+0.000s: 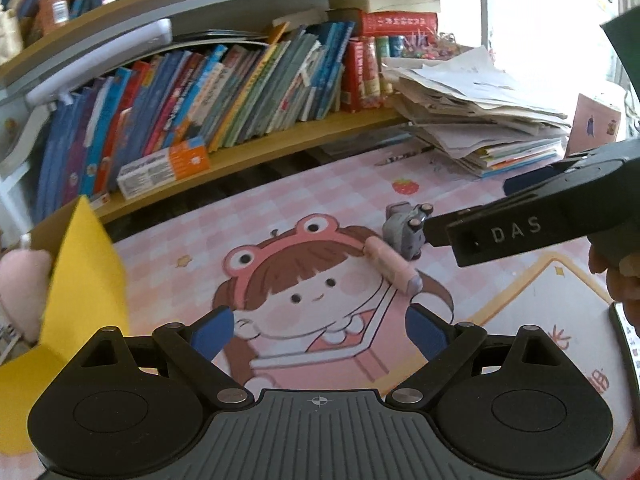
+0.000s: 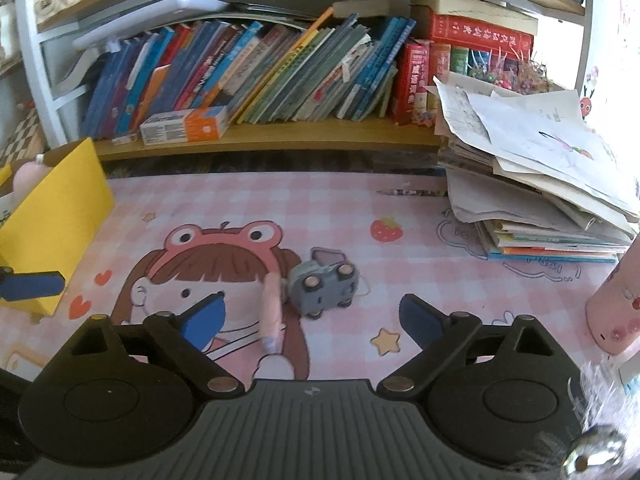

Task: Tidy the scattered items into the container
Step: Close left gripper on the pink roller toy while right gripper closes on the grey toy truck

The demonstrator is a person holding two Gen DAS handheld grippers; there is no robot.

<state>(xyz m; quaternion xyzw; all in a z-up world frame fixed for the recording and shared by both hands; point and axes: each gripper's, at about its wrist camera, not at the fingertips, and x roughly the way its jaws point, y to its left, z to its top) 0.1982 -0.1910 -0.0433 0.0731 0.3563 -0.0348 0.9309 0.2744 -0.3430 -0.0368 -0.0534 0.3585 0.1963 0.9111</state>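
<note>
Nearest in my left wrist view is my left claw (image 1: 320,336), its blue pads spread apart with nothing between them, hanging over the pink cartoon mat (image 1: 304,200) on the table. Just beyond lies the pink tube (image 1: 392,266), touching the grey toy car (image 1: 406,230), which is tipped on its side. My right claw (image 1: 436,232) comes in from the right, its tip just beside the car. The yellow container (image 1: 80,280) stands at the left edge with a pink plush (image 1: 20,284) already inside.

In my right wrist view, my right claw (image 2: 312,320) is nearest, jaws wide and empty. The pink tube (image 2: 272,312) lies between the pads' lines, the toy car (image 2: 324,286) against it. The yellow container (image 2: 52,216) sits well off to the left.

The risk I judge: because tube and car touch, closing on one may nudge or roll the other away, and both claws nearing the same spot could collide. The paper stack (image 2: 540,168) and pink bottle (image 2: 616,308) crowd my right side.
</note>
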